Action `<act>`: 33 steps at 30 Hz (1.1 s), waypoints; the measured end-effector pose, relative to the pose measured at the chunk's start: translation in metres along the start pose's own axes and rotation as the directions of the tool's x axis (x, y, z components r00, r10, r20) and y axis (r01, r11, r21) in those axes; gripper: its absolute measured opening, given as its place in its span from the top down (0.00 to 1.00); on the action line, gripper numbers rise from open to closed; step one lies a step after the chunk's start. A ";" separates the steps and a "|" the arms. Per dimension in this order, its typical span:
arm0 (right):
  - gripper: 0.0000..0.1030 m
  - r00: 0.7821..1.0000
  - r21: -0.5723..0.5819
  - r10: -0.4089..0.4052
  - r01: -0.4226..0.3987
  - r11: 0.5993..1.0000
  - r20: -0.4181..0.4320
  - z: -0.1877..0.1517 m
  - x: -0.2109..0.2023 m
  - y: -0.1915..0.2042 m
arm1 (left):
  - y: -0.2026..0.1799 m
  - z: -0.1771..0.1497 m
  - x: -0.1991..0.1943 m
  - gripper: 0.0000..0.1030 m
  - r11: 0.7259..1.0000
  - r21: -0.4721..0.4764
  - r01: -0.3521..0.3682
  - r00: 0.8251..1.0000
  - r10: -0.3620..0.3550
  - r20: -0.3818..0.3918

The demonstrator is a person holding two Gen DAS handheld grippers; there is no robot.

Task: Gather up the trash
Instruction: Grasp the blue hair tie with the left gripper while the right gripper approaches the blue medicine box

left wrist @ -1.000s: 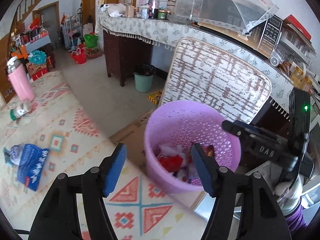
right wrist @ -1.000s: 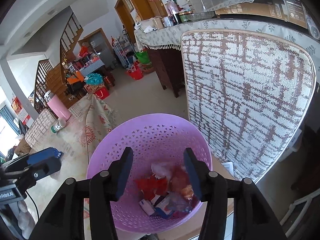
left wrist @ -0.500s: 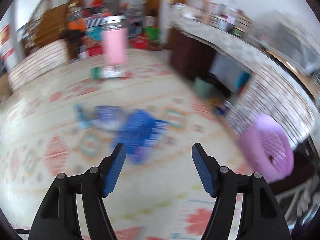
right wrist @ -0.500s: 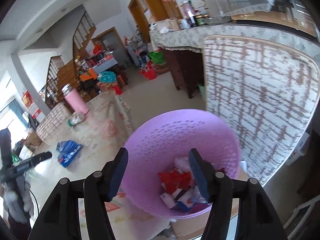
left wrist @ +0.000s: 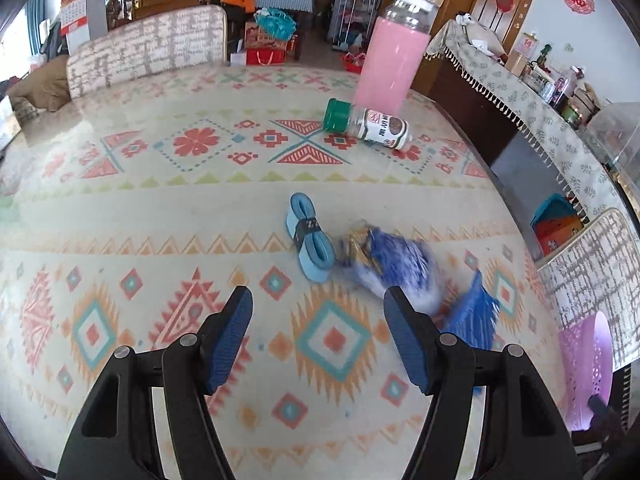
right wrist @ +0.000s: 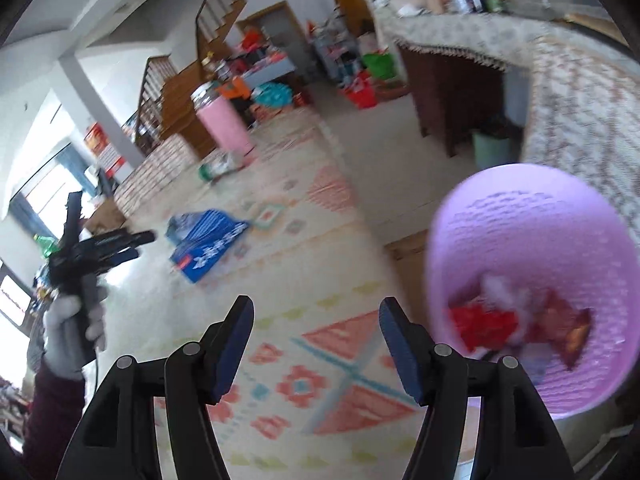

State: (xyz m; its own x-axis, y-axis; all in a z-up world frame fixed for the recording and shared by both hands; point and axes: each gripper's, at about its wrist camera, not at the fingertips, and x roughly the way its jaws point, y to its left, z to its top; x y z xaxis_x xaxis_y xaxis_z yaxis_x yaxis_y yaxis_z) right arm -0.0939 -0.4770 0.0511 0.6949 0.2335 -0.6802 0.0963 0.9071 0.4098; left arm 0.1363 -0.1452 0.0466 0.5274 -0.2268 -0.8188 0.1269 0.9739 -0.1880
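Observation:
My left gripper (left wrist: 318,334) is open and empty above the patterned tablecloth (left wrist: 160,208). Just beyond its right finger lie a crumpled blue-and-white wrapper (left wrist: 390,268), a flat blue packet (left wrist: 474,312) and a light blue folded band (left wrist: 308,238). My right gripper (right wrist: 316,344) is open and empty over the table edge, with the purple trash basket (right wrist: 532,240) holding red and white wrappers to its right. The blue packet (right wrist: 208,244) and the left gripper (right wrist: 100,246) show at the left of the right wrist view.
A tall pink bottle (left wrist: 394,52) stands at the far side of the table with a green-capped jar (left wrist: 366,124) lying beside it. The basket also shows at the right edge (left wrist: 584,364). A woven chair back (left wrist: 592,276) and a covered sideboard (left wrist: 532,120) stand to the right.
My left gripper has swung from over the basket to over the table, facing the blue wrappers. My right gripper has turned left, so the basket now sits to its right.

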 end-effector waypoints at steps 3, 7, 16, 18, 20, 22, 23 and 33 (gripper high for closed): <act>0.32 0.999 -0.017 0.026 -0.026 1.000 -0.028 0.004 0.020 0.019 | 0.006 0.010 0.013 0.41 0.999 -0.020 0.025 1.000 -0.025 -0.005; 0.32 0.998 -0.034 0.039 -0.041 0.999 -0.052 0.009 0.040 0.036 | 0.012 0.023 0.034 0.55 0.998 -0.040 0.040 0.998 -0.042 -0.036; 0.32 0.992 -0.041 0.071 -0.076 0.996 -0.104 0.016 0.074 0.065 | 0.018 0.037 0.057 0.72 0.993 -0.101 0.066 0.995 -0.073 -0.063; 0.29 0.990 -0.037 0.087 -0.092 0.995 -0.115 0.020 0.082 0.071 | 0.020 0.035 0.057 0.86 0.992 -0.103 0.078 0.993 -0.086 -0.083; 0.24 0.985 -0.026 0.110 -0.114 0.993 -0.132 0.023 0.093 0.079 | 0.021 0.030 0.053 0.86 0.995 -0.088 0.052 0.994 -0.060 -0.090; 0.24 0.980 -0.008 0.129 -0.132 0.991 -0.149 0.027 0.104 0.085 | 0.024 0.023 0.044 0.86 0.996 -0.073 0.044 0.994 -0.051 -0.096; 0.24 0.978 0.004 0.140 -0.141 0.990 -0.157 0.029 0.111 0.088 | 0.026 0.019 0.039 0.86 0.996 -0.073 0.043 0.994 -0.050 -0.100; 0.21 0.978 -0.006 0.049 -0.051 0.999 -0.202 0.047 0.165 0.122 | 0.050 -0.049 -0.020 0.86 0.995 -0.088 0.039 0.992 -0.049 -0.114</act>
State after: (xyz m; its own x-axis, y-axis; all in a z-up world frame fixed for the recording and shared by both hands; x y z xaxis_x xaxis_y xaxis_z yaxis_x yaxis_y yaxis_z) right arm 0.0662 -0.3448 0.0175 0.5403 0.3432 -0.7683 0.0568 0.8961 0.4403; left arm 0.0908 -0.0920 0.0275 0.4211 -0.2718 -0.8653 0.0726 0.9611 -0.2666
